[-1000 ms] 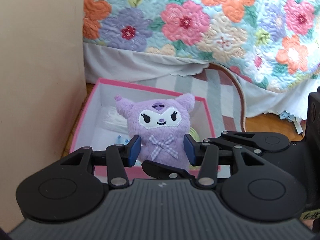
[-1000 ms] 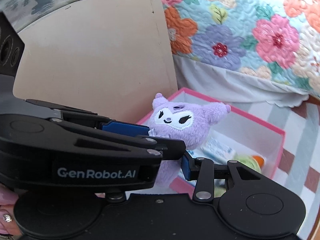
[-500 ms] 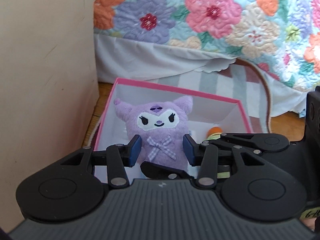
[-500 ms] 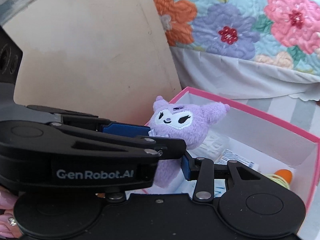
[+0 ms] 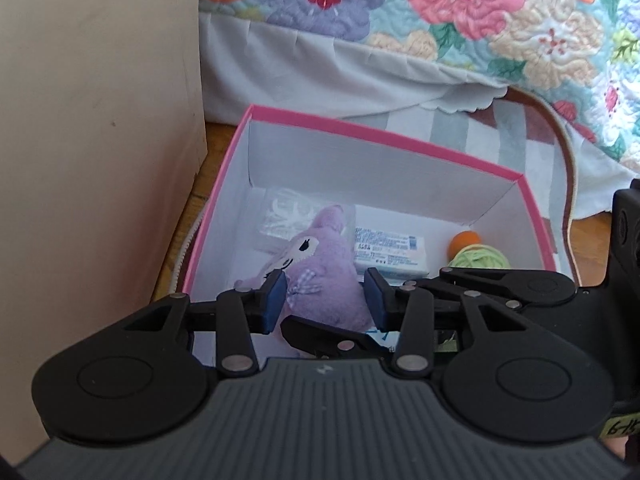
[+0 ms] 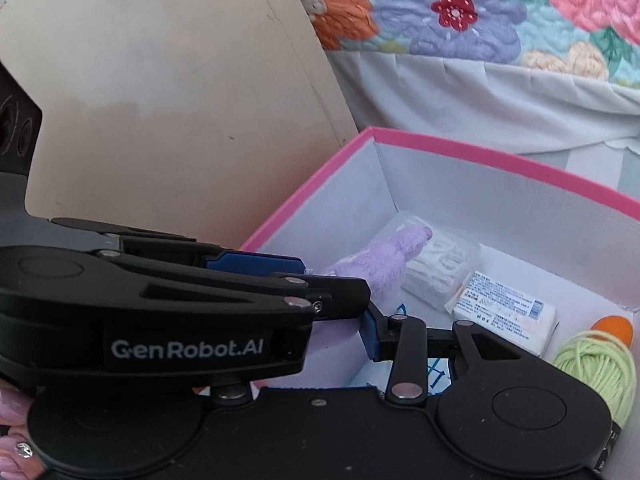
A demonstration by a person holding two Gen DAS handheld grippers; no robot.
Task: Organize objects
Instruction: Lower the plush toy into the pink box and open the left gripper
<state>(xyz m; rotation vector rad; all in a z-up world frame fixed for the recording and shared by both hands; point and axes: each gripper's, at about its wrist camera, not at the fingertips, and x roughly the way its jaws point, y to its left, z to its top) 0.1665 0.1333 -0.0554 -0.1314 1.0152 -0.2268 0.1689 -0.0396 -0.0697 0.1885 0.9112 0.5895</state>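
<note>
Down inside the pink box (image 5: 384,136) we've got the purple plush (image 5: 320,276) pinched by both grippers' fingers (image 5: 276,300), probably touching bottom; ease it flat beside the packets before letting go.

Floral quilt (image 5: 460,12) hangs over bed edge, pale grey valance (image 5: 320,76) below it. Striped rug (image 5: 520,136) on wooden floor (image 5: 592,232), beside bed. Beige cabinet panel (image 5: 92,140) stands upright at rug's left edge.
</note>
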